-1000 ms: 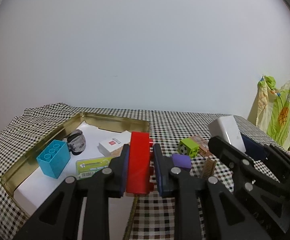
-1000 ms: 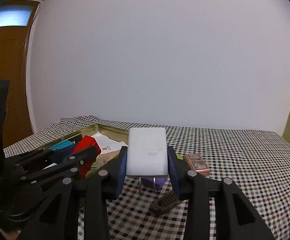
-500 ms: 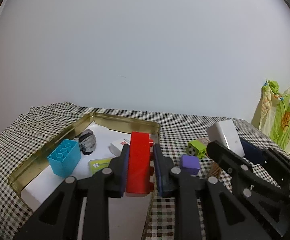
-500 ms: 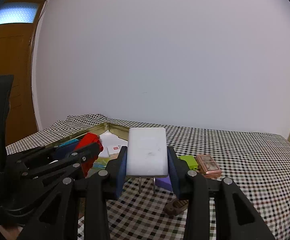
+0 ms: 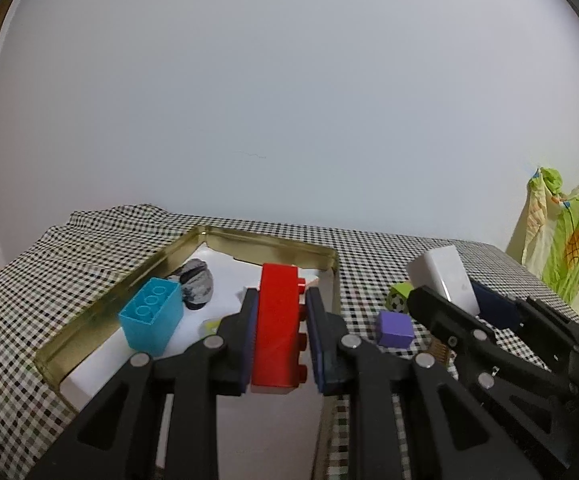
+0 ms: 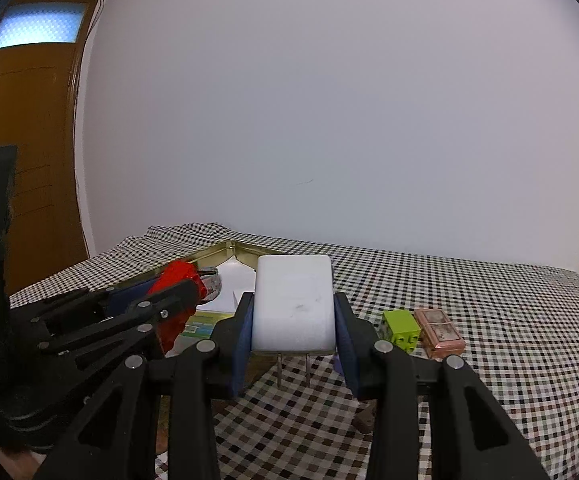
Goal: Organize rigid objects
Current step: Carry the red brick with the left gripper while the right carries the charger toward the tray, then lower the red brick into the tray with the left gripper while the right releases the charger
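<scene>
Left tool: your left tool [image 5: 279, 330] is clamped on the red brick [image 5: 277, 328], which stands upright between the blue pads, studs facing right.
Right tool: your right tool [image 6: 293, 334] is clamped on the white charger [image 6: 294, 304]; its two metal pins point down, clear of the cloth.
What has changed: compared with a second ago, the gold tray [image 5: 249, 238] sits more in front of your left tool and looks a little further off, so the view has shifted across the worktop. The right view is almost the same. Both grips are unchanged.
Meaning for the task: I judge that you are carrying both things toward the tray; neither one is placed yet. The brick hangs over the near right part of the tray.
In the tray: a blue brick [image 5: 151, 314] at the left, a grey rounded thing [image 5: 197, 286] behind it, and some cards partly hidden by your tool.
Still outside: a purple cube [image 5: 394, 328], a green cube [image 6: 400, 330] and a pink case [image 6: 439, 332] lie to the right of the tray, near each other.
Surface: the worktop [image 6: 509, 320] is covered with a black-and-white checked cloth, a little wrinkled at the far left.
Room: a plain pale wall behind, a brown door [image 6: 21, 160] at the left, a green patterned fabric [image 5: 565, 248] at the far right.
</scene>
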`<state>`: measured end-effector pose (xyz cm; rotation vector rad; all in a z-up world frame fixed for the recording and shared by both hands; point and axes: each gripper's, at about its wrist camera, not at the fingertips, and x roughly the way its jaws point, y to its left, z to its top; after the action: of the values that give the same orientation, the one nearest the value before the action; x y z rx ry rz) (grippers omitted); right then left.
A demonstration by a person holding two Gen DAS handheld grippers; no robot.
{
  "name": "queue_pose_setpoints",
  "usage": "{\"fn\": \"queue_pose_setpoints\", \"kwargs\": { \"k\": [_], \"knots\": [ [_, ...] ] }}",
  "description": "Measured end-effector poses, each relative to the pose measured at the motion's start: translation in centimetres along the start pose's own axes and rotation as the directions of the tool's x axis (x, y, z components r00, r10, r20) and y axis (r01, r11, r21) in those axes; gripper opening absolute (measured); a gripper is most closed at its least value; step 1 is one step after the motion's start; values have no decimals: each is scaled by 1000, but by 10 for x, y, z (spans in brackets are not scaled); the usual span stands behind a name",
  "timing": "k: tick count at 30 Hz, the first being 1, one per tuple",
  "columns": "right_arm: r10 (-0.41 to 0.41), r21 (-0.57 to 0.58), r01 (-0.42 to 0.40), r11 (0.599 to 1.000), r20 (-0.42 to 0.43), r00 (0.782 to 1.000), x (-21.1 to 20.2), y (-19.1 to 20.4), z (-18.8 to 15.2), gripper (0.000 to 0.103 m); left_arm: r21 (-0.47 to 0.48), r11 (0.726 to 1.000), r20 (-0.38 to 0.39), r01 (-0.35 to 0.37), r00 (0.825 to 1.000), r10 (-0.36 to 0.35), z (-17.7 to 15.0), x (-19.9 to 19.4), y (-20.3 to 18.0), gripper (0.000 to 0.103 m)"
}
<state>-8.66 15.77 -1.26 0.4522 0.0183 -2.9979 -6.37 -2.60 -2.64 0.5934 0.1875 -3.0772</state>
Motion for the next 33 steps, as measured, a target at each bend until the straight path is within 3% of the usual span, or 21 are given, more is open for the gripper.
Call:
{"fn": "queue_pose_setpoints", "kwargs": {
  "k": [20, 25, 33],
  "knots": [
    [83, -30, -86, 996, -113, 990, 47, 8, 15, 41, -11, 995, -90, -96, 991, 95, 10, 14, 45, 21],
    [114, -14, -117, 993, -143, 983, 61, 8, 23, 41, -34, 997, -187, -71, 980, 64, 20, 29, 60, 21],
    [155, -20, -163, 986, -210, 965, 86, 21, 37, 41, -8, 999, -269, -40, 963, 36, 33, 52, 60, 21]
  ]
}}
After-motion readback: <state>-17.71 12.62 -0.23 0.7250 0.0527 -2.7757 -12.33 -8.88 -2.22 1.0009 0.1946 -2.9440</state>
